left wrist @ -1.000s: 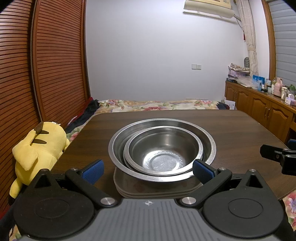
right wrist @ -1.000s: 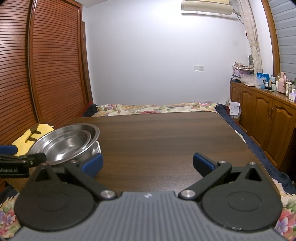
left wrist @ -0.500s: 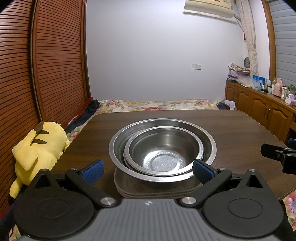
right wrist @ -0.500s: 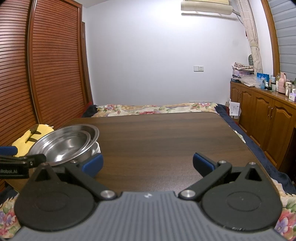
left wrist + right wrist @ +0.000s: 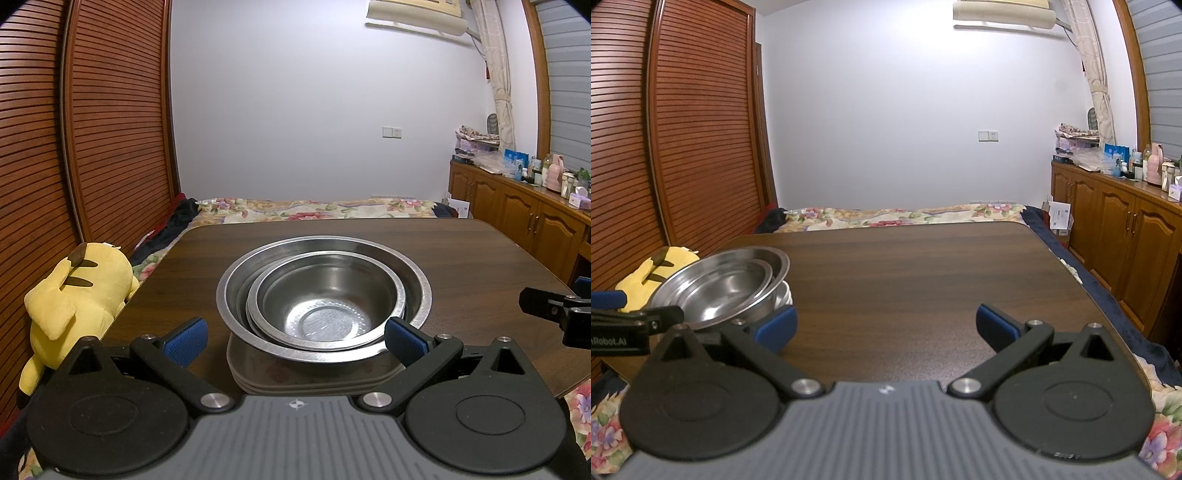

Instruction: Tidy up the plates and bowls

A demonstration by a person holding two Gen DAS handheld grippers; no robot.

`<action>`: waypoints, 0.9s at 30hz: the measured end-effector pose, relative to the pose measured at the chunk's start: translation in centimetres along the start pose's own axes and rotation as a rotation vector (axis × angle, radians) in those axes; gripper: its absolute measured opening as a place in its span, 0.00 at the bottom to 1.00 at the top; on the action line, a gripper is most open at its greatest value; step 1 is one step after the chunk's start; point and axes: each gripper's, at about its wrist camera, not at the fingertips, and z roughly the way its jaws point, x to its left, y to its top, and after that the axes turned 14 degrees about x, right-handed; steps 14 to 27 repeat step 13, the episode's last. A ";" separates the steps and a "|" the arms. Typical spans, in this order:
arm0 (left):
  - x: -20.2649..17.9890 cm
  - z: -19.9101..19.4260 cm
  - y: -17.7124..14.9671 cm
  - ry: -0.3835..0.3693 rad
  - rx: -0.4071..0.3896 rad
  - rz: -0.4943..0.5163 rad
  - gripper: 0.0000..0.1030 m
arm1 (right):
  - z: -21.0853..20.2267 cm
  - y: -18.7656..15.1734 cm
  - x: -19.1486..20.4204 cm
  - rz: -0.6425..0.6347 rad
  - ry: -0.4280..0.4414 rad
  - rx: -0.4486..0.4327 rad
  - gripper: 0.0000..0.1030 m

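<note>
A: What do we see through the left wrist camera?

B: We see our left gripper (image 5: 295, 341) low in the frame with its blue-padded fingers (image 5: 186, 341) spread wide and holding nothing. Between them, at the centre of the frame, sits the stack: a small steel bowl (image 5: 327, 301) nested inside a large steel bowl (image 5: 419, 284), and both rest on a pile of pale plates (image 5: 306, 378) at the near edge of the dark wooden table (image 5: 480, 251).

A: Do the pads touch the stack?

B: We can't tell for certain. The right pad overlaps the large bowl's rim in the picture; the left pad stands just beside the plates, apart from them.

A: And the other camera?

B: Our right gripper (image 5: 885, 328) is also splayed wide and empty, over bare tabletop in the lower middle of the frame. The same bowls appear at the left edge of that frame, tilted by the lens, with a tip of the left gripper's finger in front of them.

A: Anything else around?

B: A yellow plush toy (image 5: 74, 299) lies at the left of the frame, off the table's edge, by the slatted wooden doors (image 5: 92, 129). A floral bedspread (image 5: 314, 208) runs behind the table, and a wooden cabinet (image 5: 535, 229) with bottles stands at the right.
</note>
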 end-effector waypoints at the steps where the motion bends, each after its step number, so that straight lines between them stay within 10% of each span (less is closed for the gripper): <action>1: 0.0 0.0 0.0 0.000 0.000 0.000 1.00 | 0.0 0.0 0.0 0.000 0.000 0.001 1.00; 27: 0.0 0.0 0.0 0.000 0.000 0.001 1.00 | 0.0 0.1 -0.1 0.002 0.000 0.000 1.00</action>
